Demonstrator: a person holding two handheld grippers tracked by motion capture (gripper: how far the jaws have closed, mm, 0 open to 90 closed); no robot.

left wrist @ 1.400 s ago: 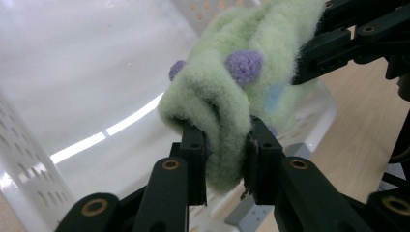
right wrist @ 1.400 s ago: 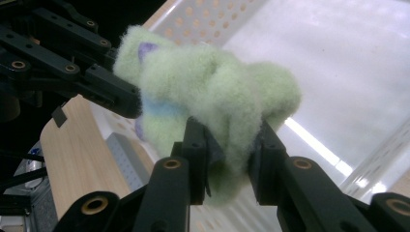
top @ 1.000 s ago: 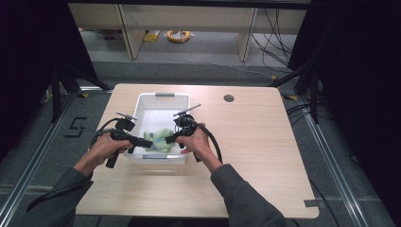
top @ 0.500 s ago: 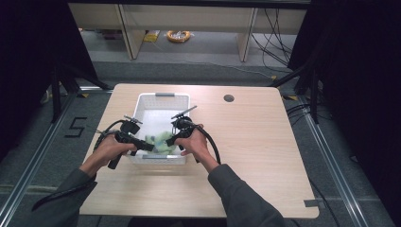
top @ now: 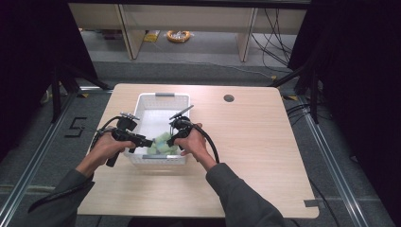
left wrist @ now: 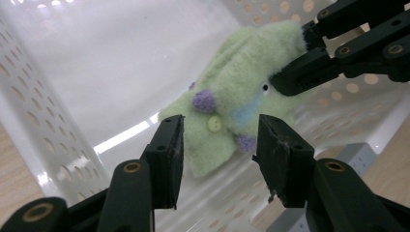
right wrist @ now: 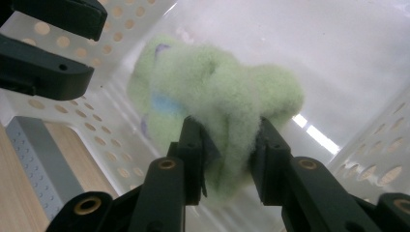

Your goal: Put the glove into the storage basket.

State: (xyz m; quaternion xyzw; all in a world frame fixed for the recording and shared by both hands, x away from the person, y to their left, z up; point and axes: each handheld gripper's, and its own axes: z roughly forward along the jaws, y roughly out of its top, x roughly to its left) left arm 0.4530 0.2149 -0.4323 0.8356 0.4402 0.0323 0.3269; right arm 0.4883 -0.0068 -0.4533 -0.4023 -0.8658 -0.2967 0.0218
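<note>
From the high view I see both forearms coming in from the bottom and angling inward over the wooden surface toward the near end of a white perforated basket. My left hand grips its handle low beside the basket's left wall, wrist tilted so the left claw points rightward over the rim. My right hand sits just at the basket's right near corner, with the right claw aimed leftward and down into it.

Inside the basket's near end lies a fuzzy pale green soft toy with purple tufts and a small yellow button.

In the right gripper view the right claw is pinched tight on a fold of the toy's fleece. In the left gripper view the left claw stands parted, jaws on either side of the toy's near edge; I think they are just short of touching it, though the angle makes that hard to confirm.
</note>
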